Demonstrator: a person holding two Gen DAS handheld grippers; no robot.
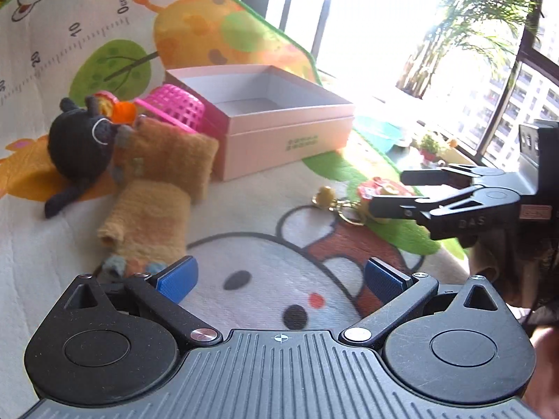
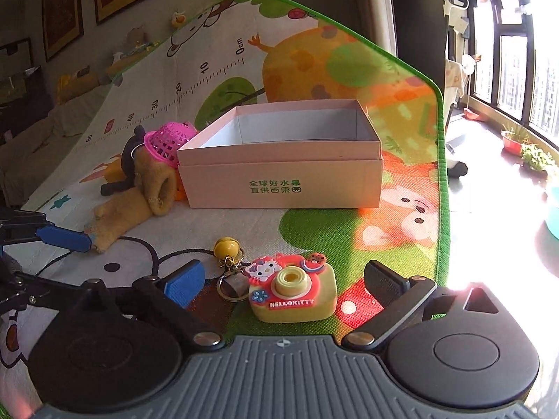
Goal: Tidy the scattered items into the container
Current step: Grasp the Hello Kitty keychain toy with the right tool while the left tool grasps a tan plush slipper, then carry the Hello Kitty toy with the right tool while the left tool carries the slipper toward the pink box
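An open pink box point(image 2: 279, 181) point(image 1: 279, 132) stands on the play mat, and what shows of its inside is bare. A Hello Kitty toy camera point(image 2: 293, 289) on a key ring with a yellow bell point(image 2: 227, 246) lies between the spread fingers of my right gripper point(image 2: 284, 284), which is open. My left gripper point(image 1: 281, 279) is open over the mat with nothing in it. Left of the box, a pink basket point(image 1: 174, 106), a black plush point(image 1: 77, 143) and a tan plush point(image 1: 164, 160) lie piled together. My left gripper's blue fingertip point(image 2: 64, 237) sits near the tan plush's foot.
The mat's green edge point(image 2: 442, 174) runs close on the right, with bare floor, potted plants point(image 2: 534, 157) and a teal basin point(image 1: 377, 131) beyond. A sofa point(image 2: 52, 122) and framed pictures lie behind the mat. The right gripper point(image 1: 389, 192) crosses the left wrist view at right.
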